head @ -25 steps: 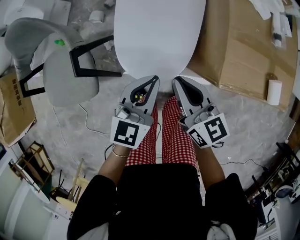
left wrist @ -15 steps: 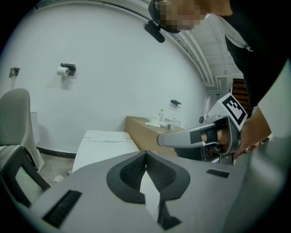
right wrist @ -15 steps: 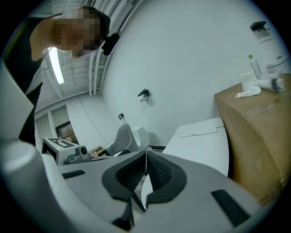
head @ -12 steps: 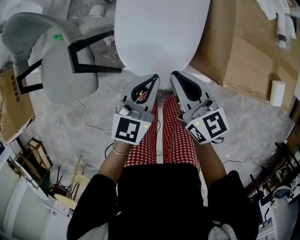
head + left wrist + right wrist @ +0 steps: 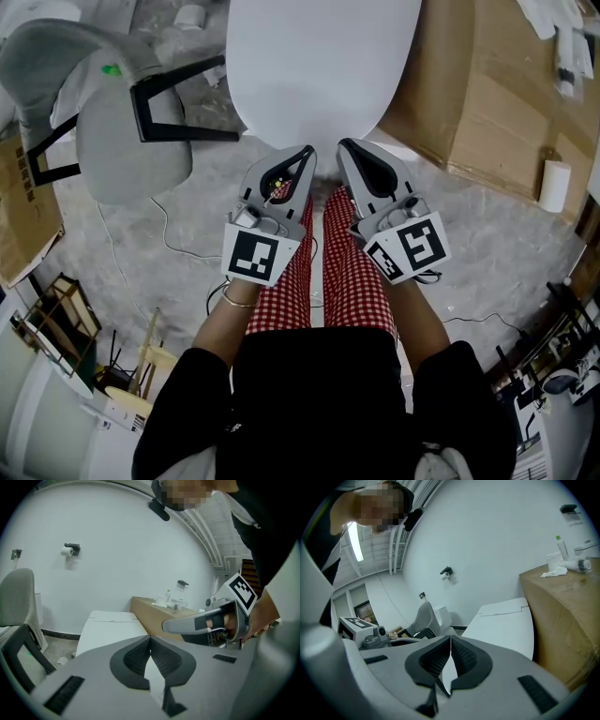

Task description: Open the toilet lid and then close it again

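Note:
The white toilet lid [image 5: 319,66] lies shut over the bowl at the top of the head view. It also shows ahead as the lid [image 5: 110,625] in the left gripper view and the lid [image 5: 506,625] in the right gripper view. My left gripper [image 5: 308,151] and my right gripper [image 5: 343,144] hang side by side just short of the lid's front edge, not touching it. Both are shut, pads meeting at the tips, with nothing between them. The left gripper [image 5: 150,639] and the right gripper [image 5: 450,638] both point along the lid toward the white wall.
A grey chair [image 5: 112,122] with a black frame stands left of the toilet. A big cardboard box [image 5: 487,94] stands to its right, with a paper roll [image 5: 550,185] beside it. Cables trail over the concrete floor [image 5: 187,234]. The person's red-checked trouser legs [image 5: 356,281] are below the grippers.
Both grippers have crept a little forward toward the lid's front edge, still shut. The lid has not moved.

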### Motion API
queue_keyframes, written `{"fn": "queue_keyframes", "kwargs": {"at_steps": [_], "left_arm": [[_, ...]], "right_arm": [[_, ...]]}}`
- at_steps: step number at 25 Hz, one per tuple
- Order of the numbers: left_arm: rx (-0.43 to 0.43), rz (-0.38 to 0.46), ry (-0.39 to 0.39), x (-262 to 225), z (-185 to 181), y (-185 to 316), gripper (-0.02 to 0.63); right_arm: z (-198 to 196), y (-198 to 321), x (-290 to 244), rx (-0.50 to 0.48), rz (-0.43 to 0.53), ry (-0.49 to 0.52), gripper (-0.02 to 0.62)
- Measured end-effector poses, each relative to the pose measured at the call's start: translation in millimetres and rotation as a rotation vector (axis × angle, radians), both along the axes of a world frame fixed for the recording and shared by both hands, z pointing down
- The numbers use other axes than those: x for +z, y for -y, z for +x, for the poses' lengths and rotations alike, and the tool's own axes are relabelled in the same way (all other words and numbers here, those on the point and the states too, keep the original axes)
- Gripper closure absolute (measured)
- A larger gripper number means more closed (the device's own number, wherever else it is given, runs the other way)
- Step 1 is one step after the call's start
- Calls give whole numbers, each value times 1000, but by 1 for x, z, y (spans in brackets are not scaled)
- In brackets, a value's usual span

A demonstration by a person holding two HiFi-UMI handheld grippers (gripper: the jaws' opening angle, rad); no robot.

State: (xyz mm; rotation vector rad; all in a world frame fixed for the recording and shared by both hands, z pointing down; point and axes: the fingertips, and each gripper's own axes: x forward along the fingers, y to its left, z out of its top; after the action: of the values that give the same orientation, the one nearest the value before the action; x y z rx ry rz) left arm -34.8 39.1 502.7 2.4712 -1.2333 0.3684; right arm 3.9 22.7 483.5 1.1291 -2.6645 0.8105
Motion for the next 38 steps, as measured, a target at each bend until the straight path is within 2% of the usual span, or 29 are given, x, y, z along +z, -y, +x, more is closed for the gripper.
{"fn": "queue_keyframes", "kwargs": {"at_steps": [13, 38], "left_arm": [[16, 3, 6, 9, 4, 1, 601], [42, -58, 28, 44, 5, -8, 601]], "right_arm": [[0, -6, 12, 17, -29, -10, 574], [5, -17, 53, 25, -96, -57, 574]]}}
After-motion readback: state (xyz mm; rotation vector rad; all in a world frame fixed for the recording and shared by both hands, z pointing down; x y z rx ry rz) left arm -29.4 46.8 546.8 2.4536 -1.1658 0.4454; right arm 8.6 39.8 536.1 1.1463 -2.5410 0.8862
